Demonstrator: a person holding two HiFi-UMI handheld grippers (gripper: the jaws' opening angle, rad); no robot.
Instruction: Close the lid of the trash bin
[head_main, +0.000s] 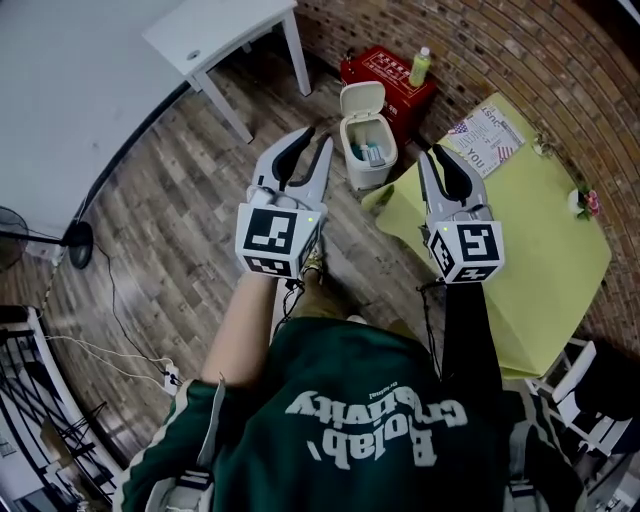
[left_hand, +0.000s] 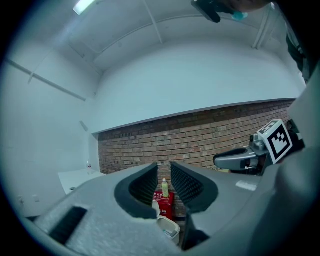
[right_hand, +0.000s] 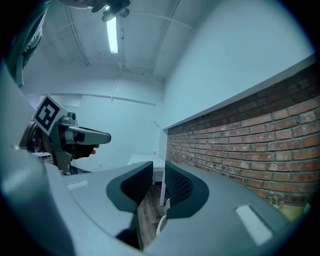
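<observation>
You held left gripper (head_main: 316, 138) jaws apart, nothing in them | right gripper (head_main: 437, 156) same | trash bin (head_main: 368, 165) lid (head_main: 362, 100) stood flipped open

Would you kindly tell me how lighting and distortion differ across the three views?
Head view: even light, sharp, bin clear, edges bowed. Left gripper view: dark round vignette, brick wall bowed. Right gripper view: ceiling lamp glares, blue cast throughout.

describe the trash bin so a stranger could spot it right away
Look along the brick wall to the red crate. Just in front stands the trash bin, beside the yellow-green table: small, cream, its lid flipped up.
</observation>
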